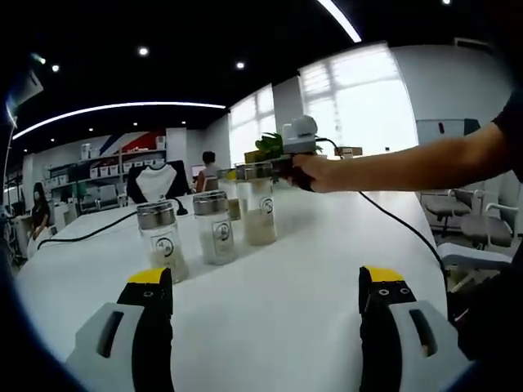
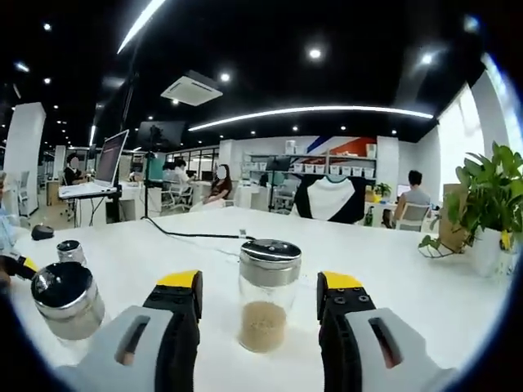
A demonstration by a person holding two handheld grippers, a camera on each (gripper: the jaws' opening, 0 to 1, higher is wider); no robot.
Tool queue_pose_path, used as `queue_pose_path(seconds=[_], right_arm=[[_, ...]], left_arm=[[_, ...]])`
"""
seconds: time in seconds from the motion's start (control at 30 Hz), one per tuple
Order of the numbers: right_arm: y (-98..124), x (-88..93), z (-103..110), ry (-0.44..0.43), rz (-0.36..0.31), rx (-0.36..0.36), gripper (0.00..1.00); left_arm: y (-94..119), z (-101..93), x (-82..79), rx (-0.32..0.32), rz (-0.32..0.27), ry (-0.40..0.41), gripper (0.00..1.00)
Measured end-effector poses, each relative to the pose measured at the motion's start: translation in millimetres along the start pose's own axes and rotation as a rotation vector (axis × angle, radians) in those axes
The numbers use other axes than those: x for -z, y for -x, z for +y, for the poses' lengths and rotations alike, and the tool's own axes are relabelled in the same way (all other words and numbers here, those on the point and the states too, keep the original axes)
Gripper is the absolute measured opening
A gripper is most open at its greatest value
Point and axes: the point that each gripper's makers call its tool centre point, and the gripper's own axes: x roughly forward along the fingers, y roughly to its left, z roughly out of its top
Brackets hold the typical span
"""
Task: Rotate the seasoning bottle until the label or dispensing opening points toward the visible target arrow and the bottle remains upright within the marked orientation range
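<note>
We are holding the left gripper (image 1: 265, 286) wide open over the white table (image 1: 310, 245), gripping nothing. Our right gripper (image 2: 258, 294) is straddling the upright seasoning bottle (image 2: 268, 296), jaws open beside its glass; contact unclear. Two more shakers (image 1: 161, 239) (image 1: 215, 226) are standing near. Beyond, a cable (image 2: 196, 235), a plant (image 2: 482, 204), and office shelves (image 2: 327, 167) are showing.

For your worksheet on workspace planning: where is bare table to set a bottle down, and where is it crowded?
Free: the white table between the left gripper and the bottles, and right of the cable. Crowded: the bottle row, where the right gripper straddles one bottle.
</note>
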Motion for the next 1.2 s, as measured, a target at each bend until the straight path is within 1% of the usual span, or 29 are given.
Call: queue_pose_path(seconds=[0.1, 0.13, 0.2, 0.3, 0.33, 0.4, 0.43, 0.47, 0.6, 0.7, 0.73, 0.77, 0.8, 0.87, 0.9, 0.97, 1.03, 1.2], right_arm=[[-7.4, 3.8, 0.2, 0.004, 0.016, 0.002, 0.56], [-9.9, 6.1, -1.3, -0.01, 0.023, 0.011, 0.57], [-13.5, 9.1, -7.9, -0.009, 0.036, 0.042, 0.57], [-17.3, 8.2, -16.1, -0.004, 0.031, 0.064, 0.58], [-20.0, 8.1, -21.8, -0.018, 0.032, 0.075, 0.58], [-20.3, 7.7, -23.8, -0.038, 0.028, 0.082, 0.58], [-20.9, 7.0, -26.8, -0.062, 0.019, 0.093, 0.57], [-21.9, 7.7, -26.7, -0.072, 0.018, 0.087, 0.57], [-23.1, 12.3, -26.0, -0.059, 0.025, 0.094, 0.56], [-24.4, 13.8, -24.8, -0.071, 0.022, 0.089, 0.56], [-24.7, 13.0, -24.3, -0.074, 0.016, 0.087, 0.56], [-26.8, 9.0, -21.5, -0.078, -0.007, 0.074, 0.55], [-27.7, 8.6, -20.3, -0.075, -0.007, 0.069, 0.54], [-31.9, 10.9, -17.1, -0.056, 0.017, 0.07, 0.53], [-34.4, 8.9, -15.6, -0.054, 0.008, 0.068, 0.53], [-36.7, 5.7, -11.9, -0.075, -0.011, 0.047, 0.49], [-38.8, 6.2, -9.3, -0.081, -0.011, 0.034, 0.44], [-43.2, 10.4, -9.7, -0.078, 0.004, 0.048, 0.44]], left_arm=[[0.2, 0.0, -0.2, 0.0, -0.001, 0.001, 1.0], [0.2, 0.1, -0.1, 0.001, -0.001, 0.002, 1.0], [0.4, 0.5, 0.0, -0.001, -0.001, 0.003, 1.0], [0.5, 0.5, 0.4, -0.001, 0.001, 0.003, 1.0], [0.6, 0.6, 0.4, -0.001, 0.0, 0.001, 1.0], [0.6, 0.6, 0.5, -0.001, 0.0, 0.001, 1.0], [0.7, 0.7, 0.6, 0.0, 0.0, 0.003, 1.0], [0.9, 0.6, 0.6, 0.0, 0.0, 0.003, 1.0], [1.0, 0.6, 0.8, 0.002, -0.001, 0.003, 1.0], [0.8, 0.4, 0.9, 0.005, 0.0, 0.004, 1.0], [0.9, 0.6, 0.8, 0.005, -0.001, 0.003, 1.0], [1.0, 0.7, 0.3, 0.006, -0.003, 0.006, 1.0], [1.1, 0.9, 0.3, 0.006, -0.004, 0.008, 1.0], [1.2, 1.2, 0.5, 0.004, -0.002, 0.009, 1.0], [1.2, 1.3, 0.6, 0.004, -0.002, 0.009, 1.0], [1.2, 1.0, 0.4, 0.006, -0.003, 0.012, 1.0], [1.2, 1.2, 0.4, 0.005, -0.004, 0.013, 1.0], [1.0, 1.4, 0.8, 0.005, -0.002, 0.012, 1.0]])
